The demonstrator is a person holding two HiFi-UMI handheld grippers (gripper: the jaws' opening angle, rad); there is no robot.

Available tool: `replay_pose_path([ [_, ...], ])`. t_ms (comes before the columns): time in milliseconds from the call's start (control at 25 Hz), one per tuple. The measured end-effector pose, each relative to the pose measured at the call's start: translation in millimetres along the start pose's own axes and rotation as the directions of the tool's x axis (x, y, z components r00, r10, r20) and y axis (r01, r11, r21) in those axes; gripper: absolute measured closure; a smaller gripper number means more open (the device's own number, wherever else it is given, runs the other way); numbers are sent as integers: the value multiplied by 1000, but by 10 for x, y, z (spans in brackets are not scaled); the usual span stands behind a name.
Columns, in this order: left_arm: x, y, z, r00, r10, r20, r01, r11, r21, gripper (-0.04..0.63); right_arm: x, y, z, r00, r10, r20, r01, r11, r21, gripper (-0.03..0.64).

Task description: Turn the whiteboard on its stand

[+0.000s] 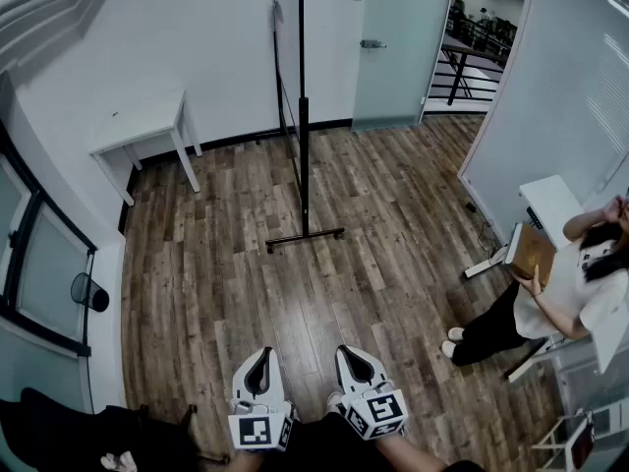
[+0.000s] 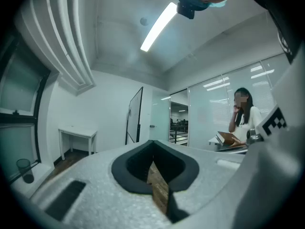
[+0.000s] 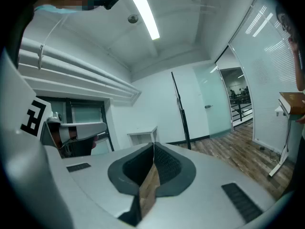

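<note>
The whiteboard point(image 1: 301, 106) stands edge-on on its black stand in the middle of the room, and the stand's foot bar point(image 1: 306, 236) rests on the wood floor. In the left gripper view the whiteboard point(image 2: 135, 115) appears far ahead near the back wall. The right gripper view shows the whiteboard point(image 3: 180, 109) as a thin dark upright. My left gripper point(image 1: 261, 354) and right gripper point(image 1: 352, 351) are held low and close to me, side by side, well short of the stand. Both are shut on nothing, as the left gripper point(image 2: 152, 141) and right gripper point(image 3: 153, 144) show in their own views.
A small white table point(image 1: 145, 126) stands against the back-left wall. A glass door point(image 1: 401, 43) is behind the board. A person point(image 1: 550, 288) holding a book stands at the right beside a white desk point(image 1: 548, 203). A black bin point(image 1: 90, 292) sits by the left window.
</note>
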State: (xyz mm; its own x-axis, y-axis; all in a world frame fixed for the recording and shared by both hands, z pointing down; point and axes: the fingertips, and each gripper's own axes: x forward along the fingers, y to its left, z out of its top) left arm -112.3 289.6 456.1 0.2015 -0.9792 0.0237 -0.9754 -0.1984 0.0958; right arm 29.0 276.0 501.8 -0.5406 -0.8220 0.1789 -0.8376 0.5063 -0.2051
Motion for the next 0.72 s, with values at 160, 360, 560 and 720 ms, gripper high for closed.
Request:
replay_pose_path([
  [160, 39, -61, 17, 1000, 4, 2, -4, 1000, 0, 581, -13, -53, 42, 1000, 2, 5, -2, 1000, -3, 601],
  [360, 76, -172, 2, 1000, 3, 3, -3, 1000, -1, 581, -64, -132, 40, 1000, 11, 1, -11, 1000, -12, 604],
  [560, 117, -344, -1, 1000, 10, -4, -10, 1000, 5, 581, -158, -271, 101, 1000, 7, 24, -6, 1000, -10, 603],
  [720, 159, -495, -14, 1000, 29, -6, -29, 999, 13, 581, -194, -387, 94, 999, 32, 16, -32, 999, -7, 603],
])
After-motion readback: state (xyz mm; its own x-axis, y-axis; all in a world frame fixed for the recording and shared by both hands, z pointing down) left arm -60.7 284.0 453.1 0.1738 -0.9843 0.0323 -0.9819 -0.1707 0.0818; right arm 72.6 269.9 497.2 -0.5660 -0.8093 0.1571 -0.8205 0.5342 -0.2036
